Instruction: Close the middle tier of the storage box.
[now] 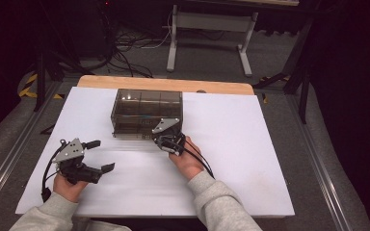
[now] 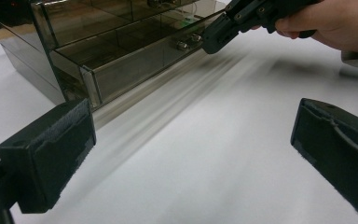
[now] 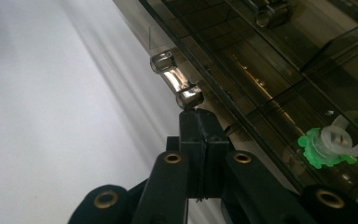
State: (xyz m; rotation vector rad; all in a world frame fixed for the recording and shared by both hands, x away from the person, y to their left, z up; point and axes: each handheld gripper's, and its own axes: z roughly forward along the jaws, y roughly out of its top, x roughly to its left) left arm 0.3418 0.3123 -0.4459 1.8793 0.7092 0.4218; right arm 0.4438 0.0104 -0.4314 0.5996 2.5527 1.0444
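Observation:
A smoky see-through drawer cabinet (image 1: pixel 147 113) stands mid-table. My right gripper (image 1: pixel 160 137) is at its lower front, by the right end. In the right gripper view its jaws (image 3: pixel 198 133) are pressed together with nothing between them, and the tips sit just below a chrome drawer handle (image 3: pixel 175 79). A green and white small part (image 3: pixel 324 144) lies inside a drawer behind the smoky front. My left gripper (image 1: pixel 101 155) rests at the front left with its jaws wide apart and nothing in them (image 2: pixel 191 154). It faces the cabinet (image 2: pixel 121 51) and the right gripper (image 2: pixel 214 39).
The cabinet stands on a white sheet (image 1: pixel 250 144) that covers the table, and a wooden edge (image 1: pixel 164 84) shows behind it. Cables and a white desk frame (image 1: pixel 212 29) are on the floor beyond. Bare sheet lies to the right of and in front of the cabinet.

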